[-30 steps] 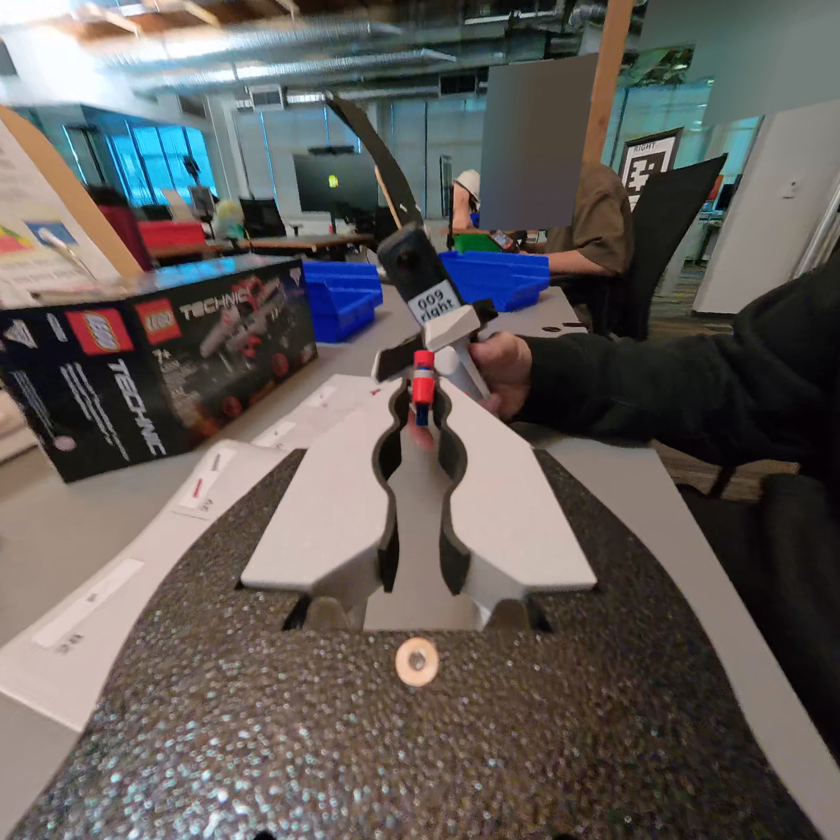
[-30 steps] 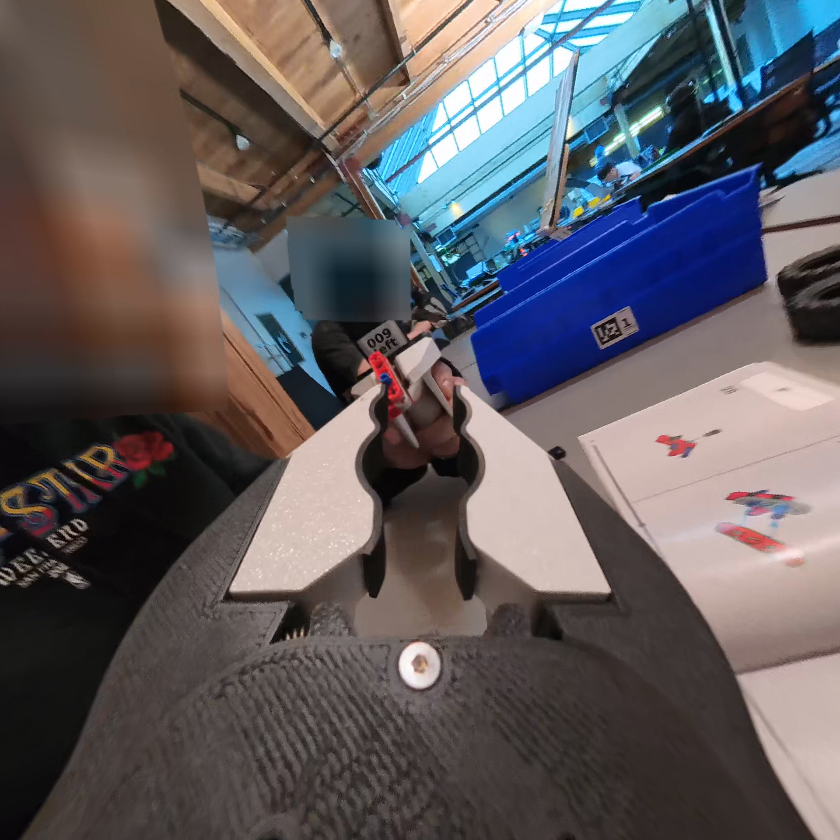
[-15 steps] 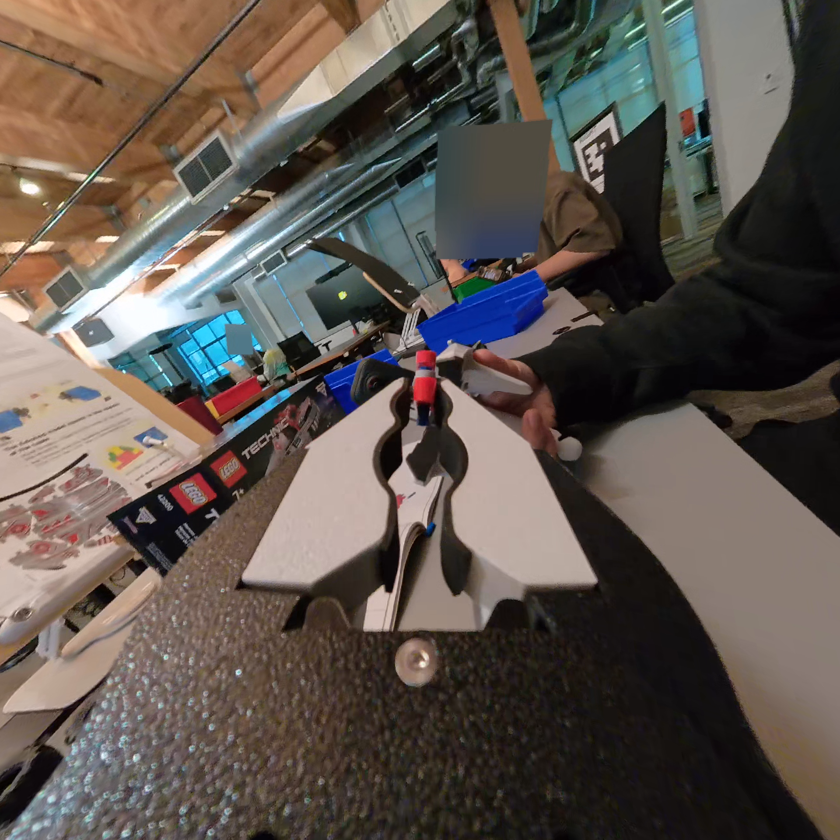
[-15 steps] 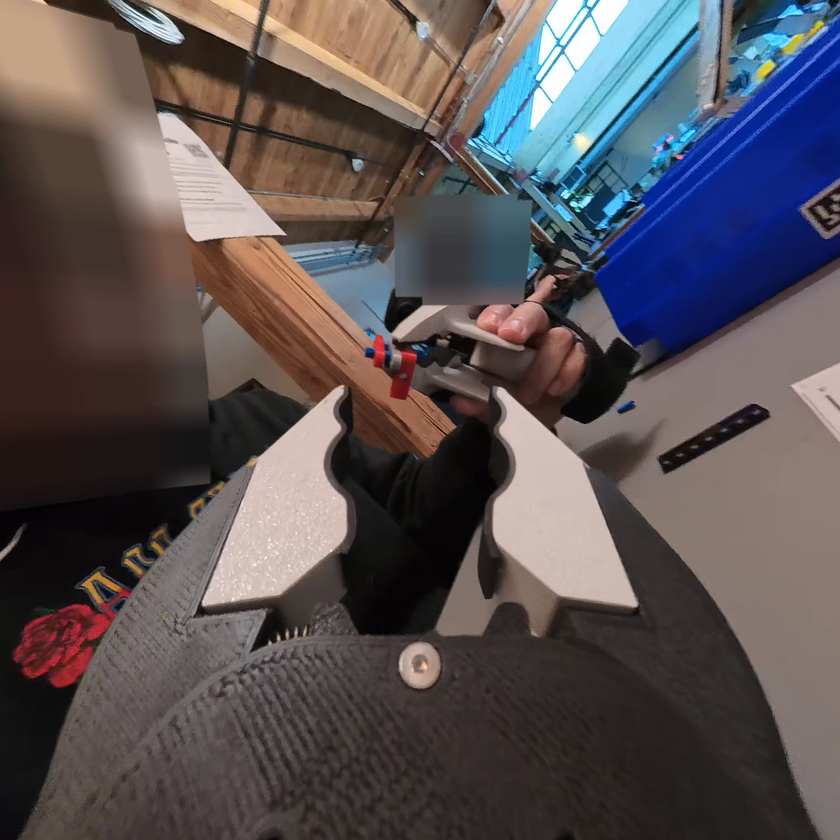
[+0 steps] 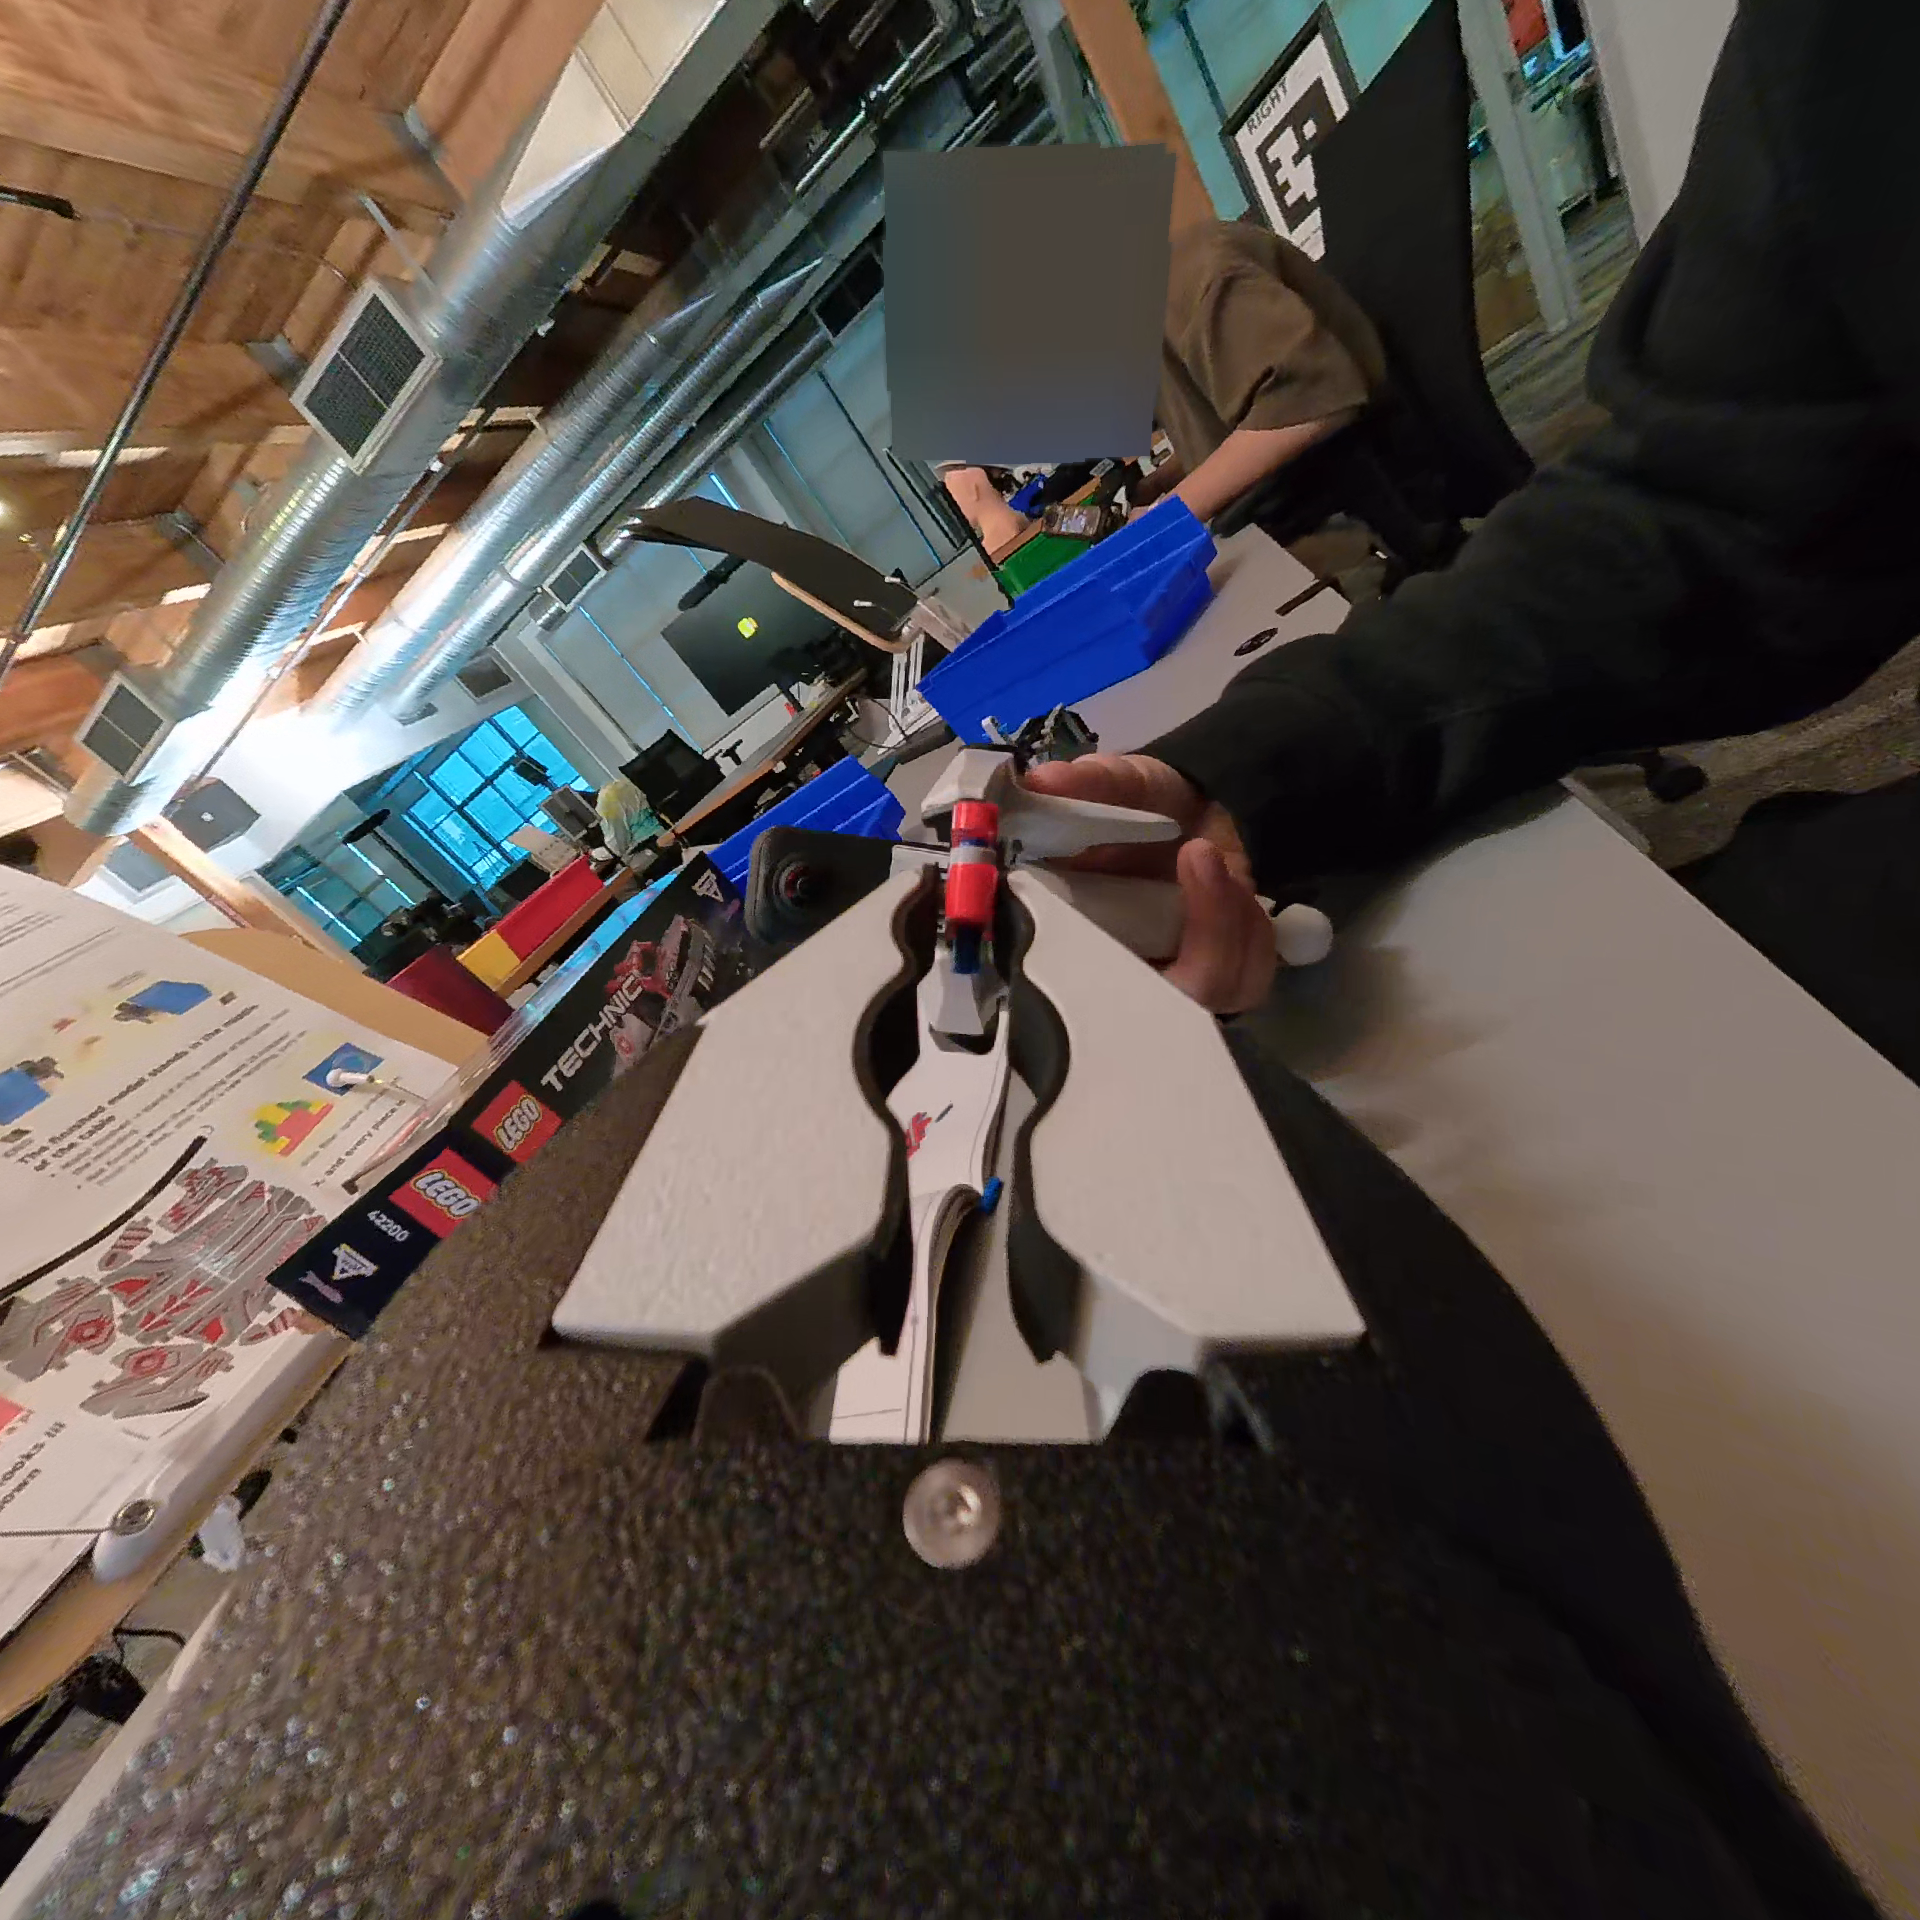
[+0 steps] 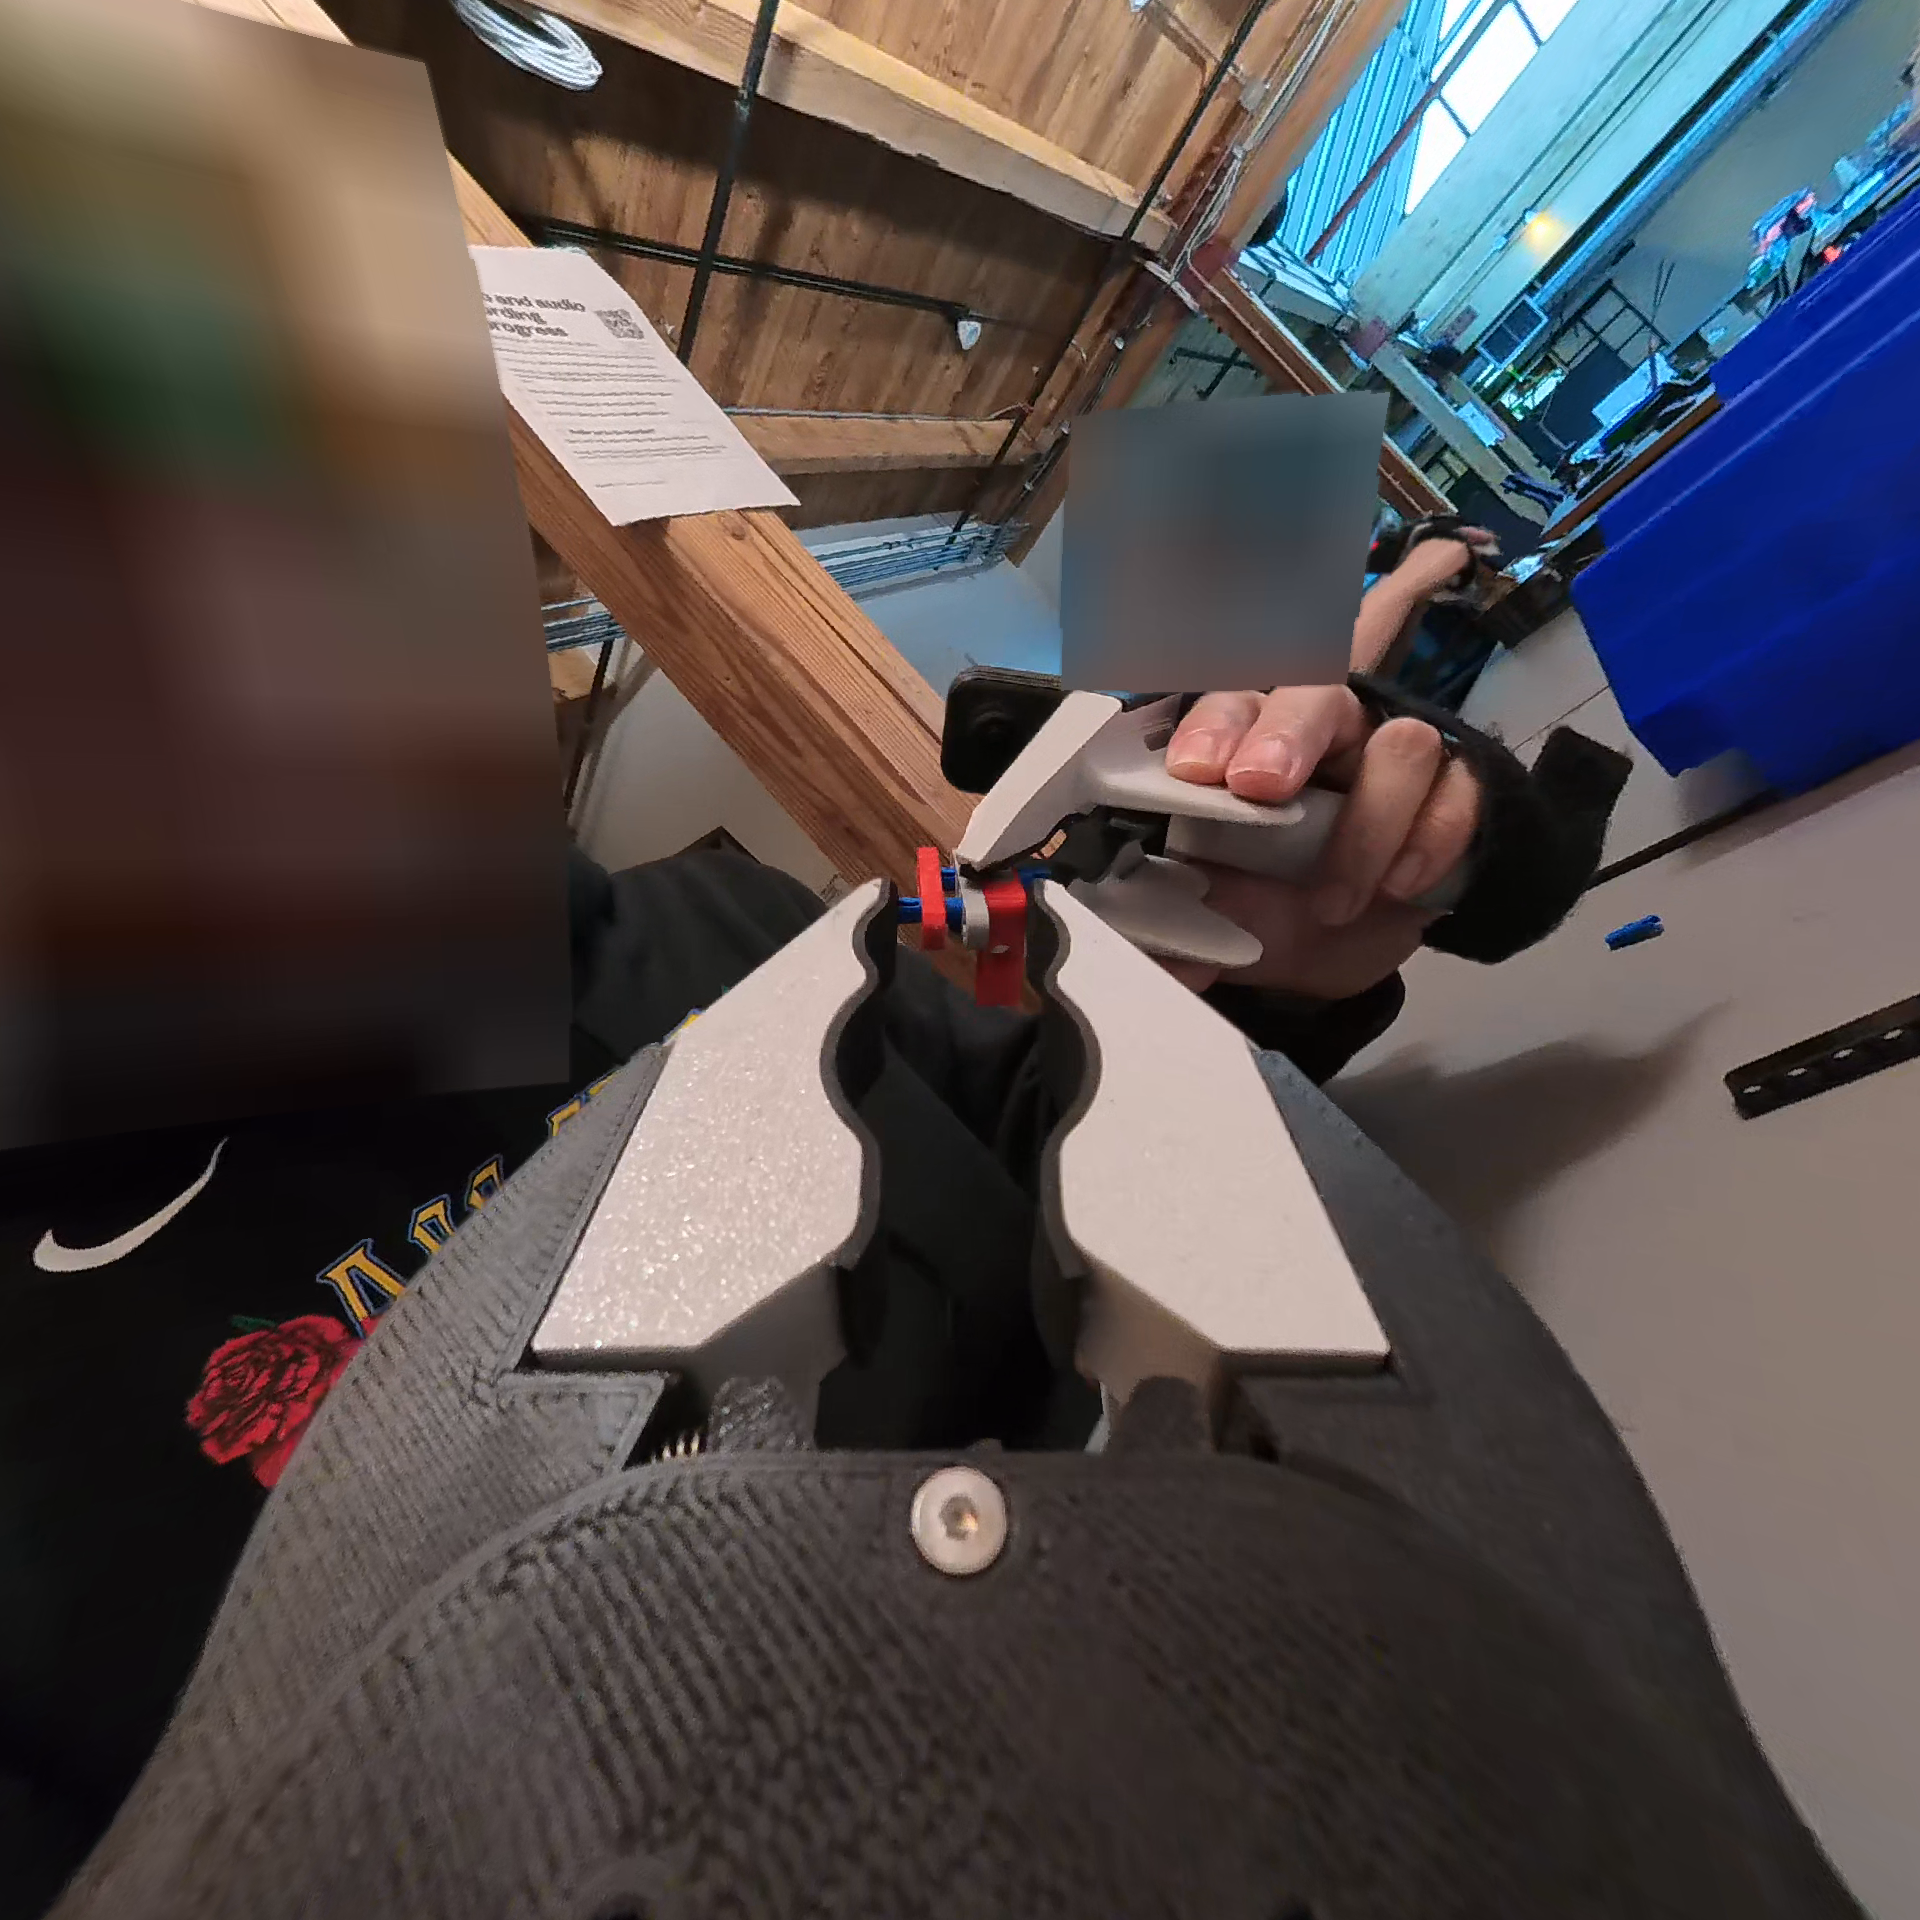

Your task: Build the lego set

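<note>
The left tongs [image 5: 971,909] are held up off the grey counter [image 5: 1538,1122] and pinch a small lego piece [image 5: 972,878] at their tips, a stack of red, white and blue parts. From the other side that same piece [image 6: 971,920] shows as a red plate and a red block joined on a blue pin, gripped in the tips of the left tongs [image 6: 987,868], which a bare hand [image 6: 1340,831] squeezes.

The right tongs [image 6: 961,925] are spread, their two grey tips standing either side of the piece; I cannot tell whether either one touches it. Seen from the left, the right tongs [image 5: 1023,821] lie just behind the piece, held by a hand [image 5: 1195,894] coming out of a black sleeve [image 5: 1558,665].

Below the raised tongs lies an open white instruction booklet [image 5: 951,1153]. The black lego box [image 5: 582,1060] sits to the left on the counter, blue bins [image 5: 1081,623] stand farther back, and a black perforated strip [image 6: 1829,1060] and a small blue pin [image 6: 1633,930] lie loose on the counter.
</note>
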Motion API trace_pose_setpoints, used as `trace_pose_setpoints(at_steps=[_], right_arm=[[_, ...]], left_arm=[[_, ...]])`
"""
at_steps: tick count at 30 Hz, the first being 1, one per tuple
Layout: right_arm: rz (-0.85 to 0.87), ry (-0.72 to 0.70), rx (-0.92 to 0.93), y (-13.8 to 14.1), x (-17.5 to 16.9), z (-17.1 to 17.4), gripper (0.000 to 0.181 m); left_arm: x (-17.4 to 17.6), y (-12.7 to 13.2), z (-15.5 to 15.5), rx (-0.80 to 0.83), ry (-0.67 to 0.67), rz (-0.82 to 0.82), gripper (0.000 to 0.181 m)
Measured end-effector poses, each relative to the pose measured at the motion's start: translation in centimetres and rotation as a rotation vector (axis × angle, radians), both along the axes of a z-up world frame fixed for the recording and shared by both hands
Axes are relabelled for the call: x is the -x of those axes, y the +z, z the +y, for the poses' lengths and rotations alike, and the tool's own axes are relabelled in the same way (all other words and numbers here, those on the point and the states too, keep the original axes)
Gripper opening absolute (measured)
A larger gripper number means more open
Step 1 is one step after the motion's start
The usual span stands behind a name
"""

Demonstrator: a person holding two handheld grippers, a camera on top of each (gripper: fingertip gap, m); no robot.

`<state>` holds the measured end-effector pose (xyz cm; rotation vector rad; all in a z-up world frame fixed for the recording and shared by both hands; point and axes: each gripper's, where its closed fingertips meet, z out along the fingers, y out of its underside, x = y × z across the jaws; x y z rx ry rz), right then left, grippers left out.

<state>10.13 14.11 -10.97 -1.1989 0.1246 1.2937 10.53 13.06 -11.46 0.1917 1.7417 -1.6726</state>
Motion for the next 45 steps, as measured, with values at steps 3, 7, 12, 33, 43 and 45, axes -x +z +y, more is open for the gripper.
trace_pose_setpoints(at_steps=[3,7,12,33,43,45], right_arm=[[-0.090,-0.058,-0.016,0.0,-0.2,0.0,0.022],[-0.321,-0.280,-0.082,0.7,-1.7,-0.2,0.022],[-0.835,-0.597,-0.121,0.2,-3.4,-1.0,0.022],[-1.201,-0.587,-0.118,-2.9,-1.4,0.4,0.022],[-1.211,-0.568,-0.079,-3.8,-1.9,0.1,0.022],[-1.185,-0.550,-0.075,-3.8,-1.9,-0.1,0.020]], left_arm=[[-0.5,0.2,0.3,0.021,0.037,0.008,0.011],[-1.8,0.2,1.4,0.060,0.122,0.059,0.027],[-2.5,-0.9,2.5,0.088,0.079,0.365,0.035],[-1.4,-3.4,1.7,-0.045,0.013,0.447,0.018],[-1.7,-4.1,2.0,-0.060,0.017,0.467,0.016],[-1.7,-4.0,2.2,-0.044,0.012,0.474,0.016]])
